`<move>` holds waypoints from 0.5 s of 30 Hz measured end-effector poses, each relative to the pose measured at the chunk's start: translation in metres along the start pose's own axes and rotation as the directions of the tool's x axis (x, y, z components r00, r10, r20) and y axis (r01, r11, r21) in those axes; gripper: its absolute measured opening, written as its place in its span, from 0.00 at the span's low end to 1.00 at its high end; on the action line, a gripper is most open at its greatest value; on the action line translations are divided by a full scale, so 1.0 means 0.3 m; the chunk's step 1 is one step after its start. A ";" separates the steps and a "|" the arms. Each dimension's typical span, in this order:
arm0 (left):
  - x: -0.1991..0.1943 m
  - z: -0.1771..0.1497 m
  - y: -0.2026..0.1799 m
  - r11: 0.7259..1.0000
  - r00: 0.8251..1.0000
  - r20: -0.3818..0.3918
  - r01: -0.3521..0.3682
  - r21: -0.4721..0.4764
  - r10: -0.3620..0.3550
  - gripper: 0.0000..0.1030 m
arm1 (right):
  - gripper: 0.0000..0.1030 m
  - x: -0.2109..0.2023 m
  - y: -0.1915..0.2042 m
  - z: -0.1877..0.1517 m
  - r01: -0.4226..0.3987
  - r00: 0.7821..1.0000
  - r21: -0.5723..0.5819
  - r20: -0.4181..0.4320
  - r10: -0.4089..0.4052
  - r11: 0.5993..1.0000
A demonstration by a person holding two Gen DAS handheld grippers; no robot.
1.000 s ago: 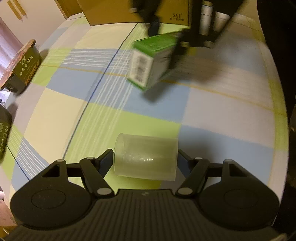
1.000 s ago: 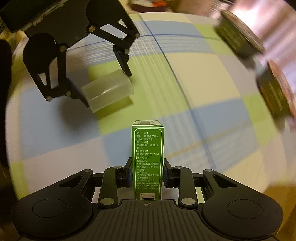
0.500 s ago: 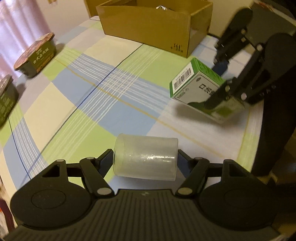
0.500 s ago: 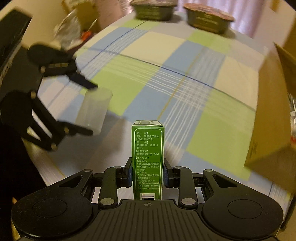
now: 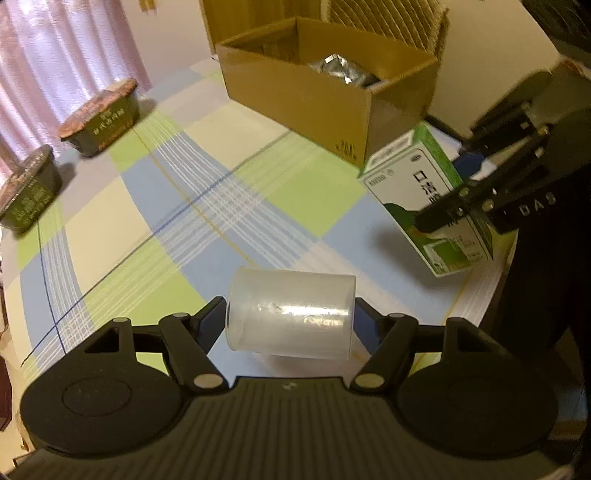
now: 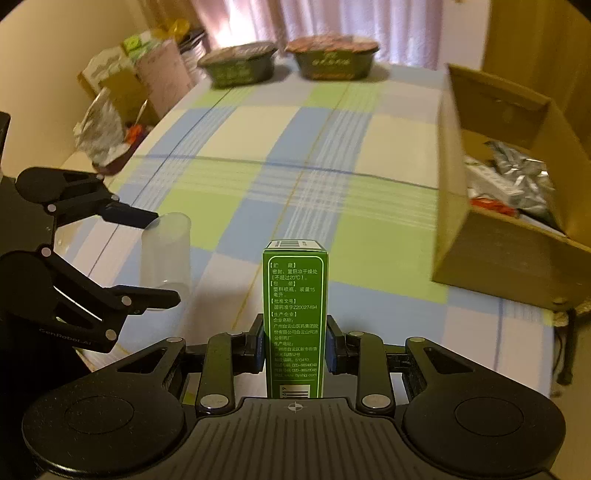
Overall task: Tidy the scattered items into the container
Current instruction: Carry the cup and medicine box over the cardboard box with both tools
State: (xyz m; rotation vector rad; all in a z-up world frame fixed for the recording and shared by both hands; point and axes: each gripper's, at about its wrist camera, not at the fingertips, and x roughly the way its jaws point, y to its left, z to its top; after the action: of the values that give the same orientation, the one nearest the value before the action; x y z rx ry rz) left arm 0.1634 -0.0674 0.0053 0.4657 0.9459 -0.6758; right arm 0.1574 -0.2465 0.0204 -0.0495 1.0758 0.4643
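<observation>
Left gripper [image 5: 290, 317] clamping clear cup [image 5: 290, 317]; right gripper [image 6: 295, 349] gripping green carton [image 6: 294, 317], base hidden

A checked tablecloth [image 6: 258, 122] covers the table; pink curtains [image 6: 332, 18] hang behind, slightly blurred.

left gripper [image 5: 290, 314] clamping clear cup [image 5: 290, 318], cardboard box [image 5: 325, 99]

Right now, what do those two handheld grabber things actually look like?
Both are matte black plastic. Each left gripper and right gripper has a ribbed body, two round discs at the sides, and jointed link arms with silver rivets. The right one's pads look blue. Faint lettering shows on their sides. No cables or sleeves are visible.
</observation>
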 end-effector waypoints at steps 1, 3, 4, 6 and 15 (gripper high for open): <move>-0.008 0.011 -0.010 1.000 1.000 0.005 -0.009 -0.008 0.009 0.67 | 0.32 -0.019 -0.004 -0.005 0.002 1.000 0.007 0.009 -0.002 1.000; -0.022 0.031 -0.027 1.000 1.000 0.017 -0.016 -0.025 0.016 0.67 | 0.32 -0.057 -0.019 -0.009 0.007 1.000 0.019 0.028 -0.007 1.000; -0.029 0.041 -0.037 0.999 1.000 0.023 -0.017 -0.031 0.018 0.67 | 0.32 -0.075 -0.023 -0.009 0.010 0.999 0.023 0.037 -0.011 1.000; -0.037 0.056 -0.054 0.999 0.999 0.031 -0.019 -0.036 0.021 0.67 | 0.32 -0.113 -0.038 -0.010 0.017 0.998 0.031 0.057 -0.018 0.999; -0.049 0.113 -0.108 1.000 0.999 0.047 -0.016 -0.026 0.018 0.67 | 0.32 -0.188 -0.096 -0.015 0.037 0.992 0.074 0.118 -0.045 0.997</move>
State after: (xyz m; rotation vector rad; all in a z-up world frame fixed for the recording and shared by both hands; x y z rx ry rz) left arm 0.1542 -0.1069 0.0327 0.4330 0.9039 -0.6561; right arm 0.1428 -0.2930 0.0611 0.0197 0.9713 0.3865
